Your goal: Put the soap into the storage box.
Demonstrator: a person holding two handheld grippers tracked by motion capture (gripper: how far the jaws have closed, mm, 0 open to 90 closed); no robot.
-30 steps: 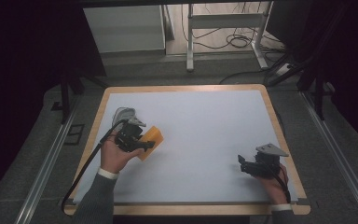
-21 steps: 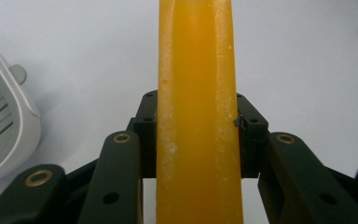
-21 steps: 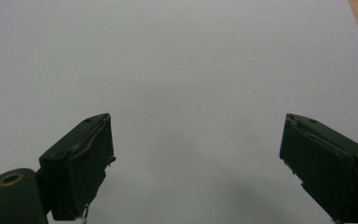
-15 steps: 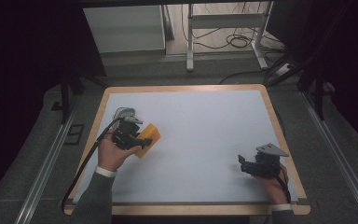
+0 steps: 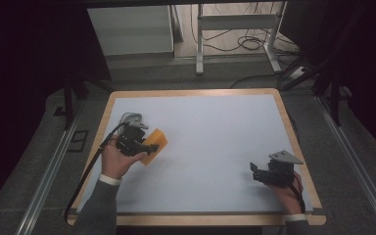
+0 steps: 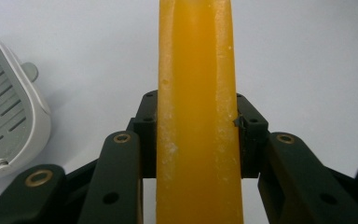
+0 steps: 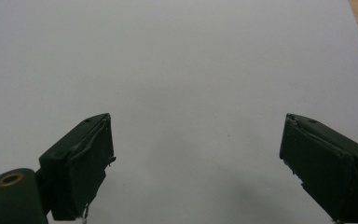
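An orange soap-like bar is held edge-on above the left side of the white table top; close up it is a tall yellow-orange slab. My left gripper is shut on it, both black jaws pressed against its sides. A small grey-white slotted dish lies just left of the bar; from above this dish sits behind the left hand. My right gripper rests low at the right front of the table, its jaws wide open over bare white surface.
The table has a wooden rim. Beyond its far edge stand a white cabinet and a metal frame with cables on the floor. Metal rails run along both sides of the table.
The left hand with the orange bar has shifted slightly back and left, toward the grey dish. The right gripper has stayed where it was.
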